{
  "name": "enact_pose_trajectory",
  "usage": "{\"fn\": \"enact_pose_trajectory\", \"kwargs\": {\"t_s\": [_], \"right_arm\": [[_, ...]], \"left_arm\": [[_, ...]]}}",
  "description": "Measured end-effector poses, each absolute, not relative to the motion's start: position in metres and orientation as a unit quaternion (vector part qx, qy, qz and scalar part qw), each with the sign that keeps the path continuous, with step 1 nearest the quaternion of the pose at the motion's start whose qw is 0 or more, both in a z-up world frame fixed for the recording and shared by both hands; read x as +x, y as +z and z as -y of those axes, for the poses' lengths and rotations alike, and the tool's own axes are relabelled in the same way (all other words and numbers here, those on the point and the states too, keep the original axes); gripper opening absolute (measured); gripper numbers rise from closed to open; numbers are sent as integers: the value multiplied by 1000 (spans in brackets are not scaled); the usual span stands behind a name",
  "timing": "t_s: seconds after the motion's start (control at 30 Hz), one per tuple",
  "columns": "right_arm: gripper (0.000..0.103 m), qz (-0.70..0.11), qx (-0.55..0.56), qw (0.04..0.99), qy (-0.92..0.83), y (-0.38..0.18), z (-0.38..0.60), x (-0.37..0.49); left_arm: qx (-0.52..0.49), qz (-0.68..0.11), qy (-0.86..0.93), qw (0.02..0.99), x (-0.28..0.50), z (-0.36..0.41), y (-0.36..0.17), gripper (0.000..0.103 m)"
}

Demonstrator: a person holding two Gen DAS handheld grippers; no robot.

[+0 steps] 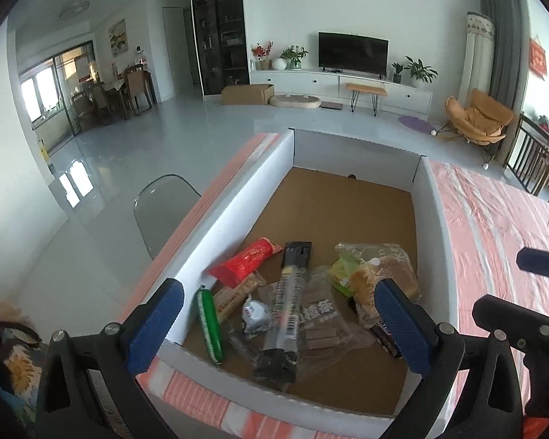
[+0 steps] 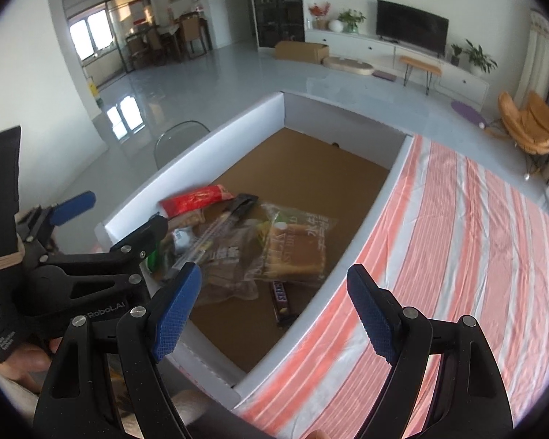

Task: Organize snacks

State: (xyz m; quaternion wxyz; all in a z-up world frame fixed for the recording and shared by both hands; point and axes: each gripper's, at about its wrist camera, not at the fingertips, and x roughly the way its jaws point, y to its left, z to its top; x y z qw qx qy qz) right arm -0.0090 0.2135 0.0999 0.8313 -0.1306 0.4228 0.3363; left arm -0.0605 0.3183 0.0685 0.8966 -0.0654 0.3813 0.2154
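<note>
A large white cardboard box (image 1: 238,197) with a brown floor holds several snacks at its near end: a red packet (image 1: 243,261), a green stick (image 1: 209,325), a long black-and-clear packet (image 1: 287,311), a clear bag of brown bars (image 1: 320,320), a bag of bread (image 1: 378,269) and a Snickers bar (image 2: 281,301). My left gripper (image 1: 278,329) is open and empty, hovering above the snacks. My right gripper (image 2: 274,311) is open and empty over the box's near right wall (image 2: 329,292). The left gripper also shows in the right wrist view (image 2: 117,212).
The box sits on a table with an orange-and-white striped cloth (image 2: 457,256). A clear chair (image 1: 161,205) stands left of the table. The far half of the box floor (image 1: 347,212) is bare. A living room with a TV (image 1: 353,51) lies beyond.
</note>
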Motion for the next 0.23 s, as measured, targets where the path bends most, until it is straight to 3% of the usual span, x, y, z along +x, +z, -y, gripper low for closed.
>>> {"fn": "enact_pose_trajectory", "kwargs": {"t_s": [0.23], "right_arm": [[85, -429, -142, 827, 335, 92, -219, -14]], "left_arm": [[-95, -391, 187, 896, -65, -321, 61, 103]]}}
